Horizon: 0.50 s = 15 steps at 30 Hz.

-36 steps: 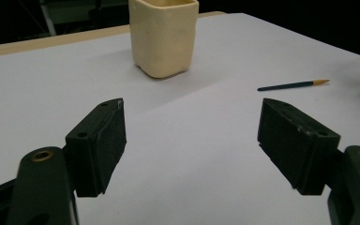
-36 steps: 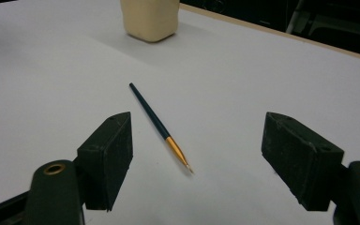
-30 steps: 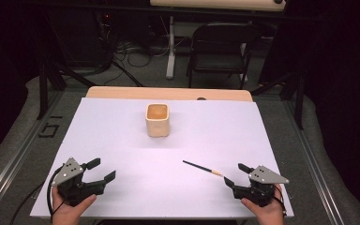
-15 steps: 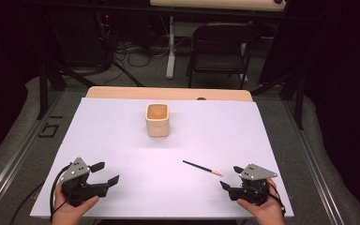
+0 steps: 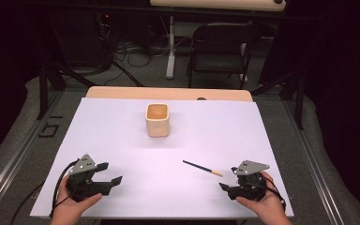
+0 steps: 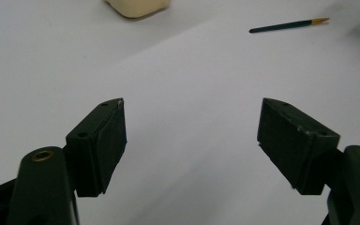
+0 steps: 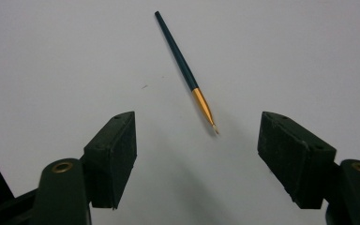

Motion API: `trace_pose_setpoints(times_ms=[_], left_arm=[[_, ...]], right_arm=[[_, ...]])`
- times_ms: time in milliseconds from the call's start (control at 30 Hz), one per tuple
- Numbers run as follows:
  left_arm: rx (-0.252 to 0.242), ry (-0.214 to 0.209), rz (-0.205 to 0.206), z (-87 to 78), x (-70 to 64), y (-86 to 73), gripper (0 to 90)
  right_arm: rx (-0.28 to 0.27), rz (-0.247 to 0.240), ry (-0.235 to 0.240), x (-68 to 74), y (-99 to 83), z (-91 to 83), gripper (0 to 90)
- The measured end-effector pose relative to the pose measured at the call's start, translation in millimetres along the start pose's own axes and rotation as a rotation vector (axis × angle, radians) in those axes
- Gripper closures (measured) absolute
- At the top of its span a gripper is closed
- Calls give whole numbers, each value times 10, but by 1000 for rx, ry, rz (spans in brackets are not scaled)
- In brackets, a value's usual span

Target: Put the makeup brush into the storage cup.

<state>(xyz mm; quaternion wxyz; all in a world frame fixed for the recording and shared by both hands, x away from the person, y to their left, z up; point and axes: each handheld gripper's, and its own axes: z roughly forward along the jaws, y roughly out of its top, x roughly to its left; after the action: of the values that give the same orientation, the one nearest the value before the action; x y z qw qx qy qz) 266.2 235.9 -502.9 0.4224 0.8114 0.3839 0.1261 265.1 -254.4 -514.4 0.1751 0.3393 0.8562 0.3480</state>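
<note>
A thin dark-green paintbrush [image 5: 201, 168] with a gold ferrule lies flat on the white table sheet [image 5: 215, 131], at the right front. My right gripper [image 5: 228, 178] rests just behind its bristle tip, open and empty. In the right gripper view the brush [image 7: 185, 70] lies ahead of the open right gripper [image 7: 197, 140], its tip between the jaw lines. A cream square cup [image 5: 157, 120] stands upright at the centre back. My left gripper [image 5: 111, 173] sits at the left front, open and empty. The left gripper view has the open left gripper [image 6: 192, 126], the cup's base [image 6: 138, 5] and the brush [image 6: 288, 25] far off.
The sheet lies on a wooden tabletop [image 5: 168, 93] whose far edge shows behind it. A black chair [image 5: 220, 51] and cables on the floor stand beyond the table. A hand holds each gripper at the near edge.
The left gripper has shifted slightly right and forward. The right gripper has drawn back a little from the brush tip. Brush and cup have not moved.
</note>
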Motion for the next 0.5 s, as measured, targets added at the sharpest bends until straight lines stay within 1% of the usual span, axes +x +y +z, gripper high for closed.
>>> trace_pose_setpoints(times_ms=[67, 167, 200, 233, 300, 333, 467, 500], left_arm=[[-14, 1, -12, 1, 9, 20, 246], [-17, 2, -14, 7, 12, 7, 248], [-15, 4, -16, 12, 9, -4, 248], [-15, 6, -16, 18, 8, -15, 248], [-13, 5, -17, 21, 9, -26, 248], [-11, 3, -20, 23, 13, -46, 250], [-13, 3, -19, 12, 18, -63, 252], [-16, 5, -22, 8, 18, -68, 255]], right_arm=[[7, 12, 25, -49, 40, -19, 282], [20, 6, 41, -88, 103, -34, 278], [13, 7, 47, -101, 120, -28, 278], [37, 8, 61, -116, 145, -37, 278], [45, -2, 67, -130, 166, -36, 278], [65, -14, 78, -149, 204, -35, 278], [86, -24, 91, -174, 256, -35, 278], [105, -30, 93, -191, 286, -39, 278]])
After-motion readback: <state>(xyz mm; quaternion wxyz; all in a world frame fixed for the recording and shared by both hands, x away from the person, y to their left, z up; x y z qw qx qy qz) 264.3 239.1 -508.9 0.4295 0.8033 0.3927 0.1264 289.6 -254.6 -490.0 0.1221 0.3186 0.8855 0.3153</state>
